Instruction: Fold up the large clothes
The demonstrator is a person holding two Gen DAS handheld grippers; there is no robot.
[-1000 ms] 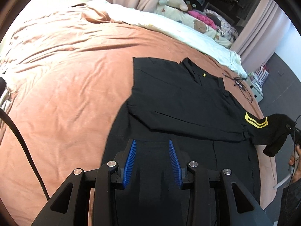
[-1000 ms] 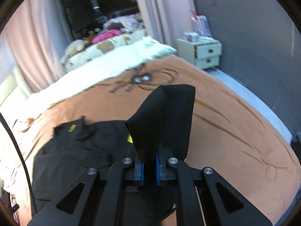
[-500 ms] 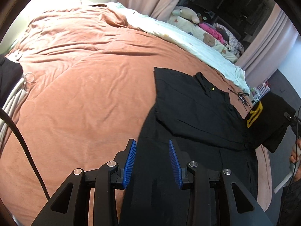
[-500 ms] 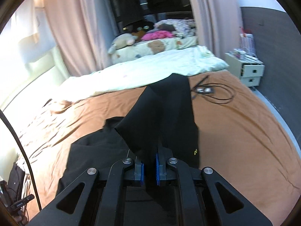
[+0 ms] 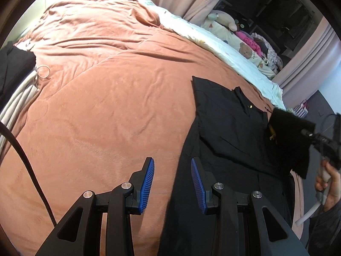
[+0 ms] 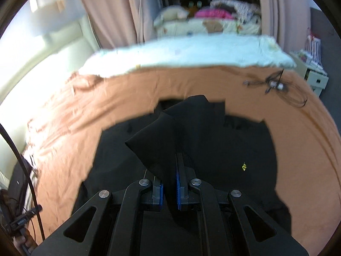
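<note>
A large black shirt (image 5: 230,136) lies spread on the orange-brown bedspread (image 5: 110,98), its left sleeve folded in over the chest. My left gripper (image 5: 172,170) is open and empty, hovering over the shirt's lower left edge. My right gripper (image 6: 169,183) is shut on the black right sleeve (image 6: 168,136) and holds it lifted over the shirt body (image 6: 234,149). In the left wrist view the lifted sleeve (image 5: 292,132) hangs from the right gripper at the right side.
A white quilt (image 5: 223,47) and stuffed toys (image 5: 245,49) lie along the bed's far edge. Tangled black cables (image 6: 277,85) rest on the bedspread at far right. A bedside drawer unit (image 6: 315,79) stands beyond. Dark clothes and white cords (image 5: 15,74) sit at the left edge.
My right gripper has carried the sleeve up and inward over the shirt body. My left gripper has shifted left toward the shirt's left edge, still open.
</note>
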